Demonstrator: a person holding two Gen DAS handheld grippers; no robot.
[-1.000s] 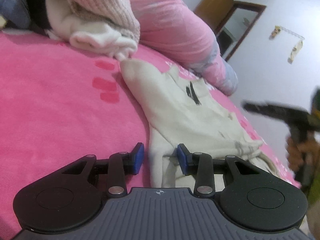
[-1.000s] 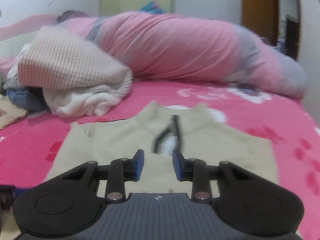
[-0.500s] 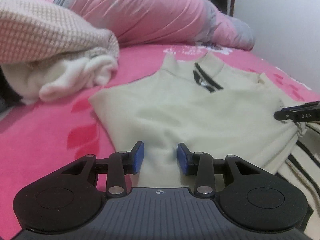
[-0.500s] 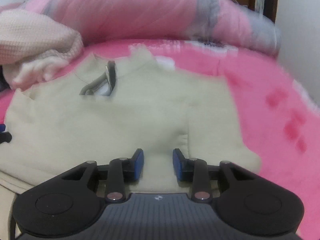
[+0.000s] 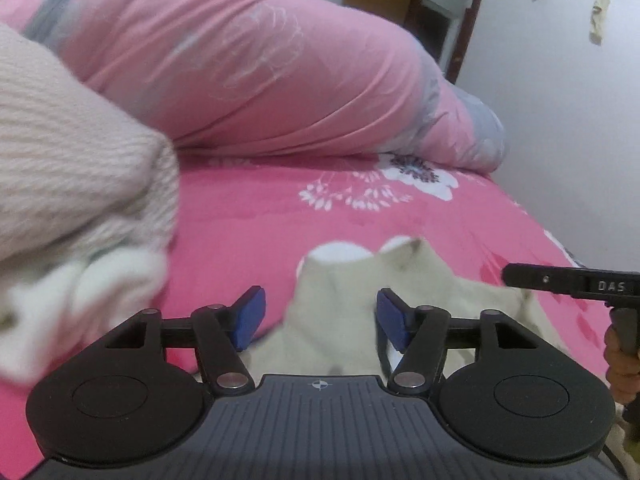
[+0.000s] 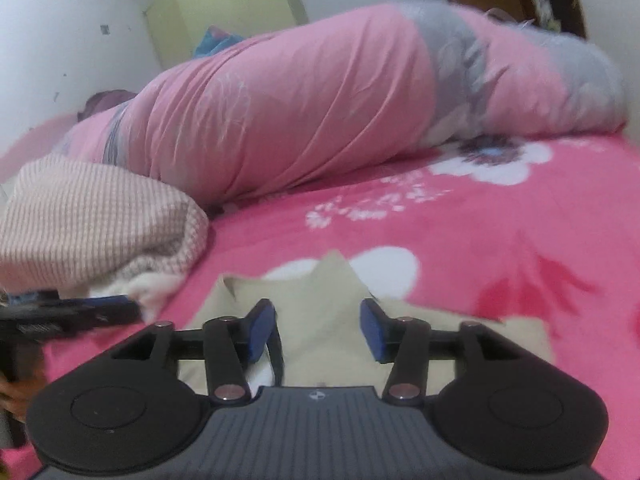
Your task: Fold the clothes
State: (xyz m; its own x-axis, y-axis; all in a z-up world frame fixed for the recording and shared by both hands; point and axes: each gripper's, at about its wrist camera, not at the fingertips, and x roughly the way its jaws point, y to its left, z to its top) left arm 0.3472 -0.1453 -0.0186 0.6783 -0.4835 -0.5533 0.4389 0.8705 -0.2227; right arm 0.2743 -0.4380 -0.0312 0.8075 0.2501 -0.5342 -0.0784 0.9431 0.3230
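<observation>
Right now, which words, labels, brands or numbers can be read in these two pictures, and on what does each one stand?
"DAS": white letters on the black body of the right gripper, seen at the right edge of the left wrist view.
Pale marks on the left gripper body in the right wrist view: too blurred to read.
Cream top, pink bedsheet, rolled quilt: no writing visible.

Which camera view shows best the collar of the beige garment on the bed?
The right wrist view: the beige garment lies fairly sharp there, its pointed collar visible above the open right gripper. The left wrist view shows the same garment blurred and bunched behind the open left gripper.
</observation>
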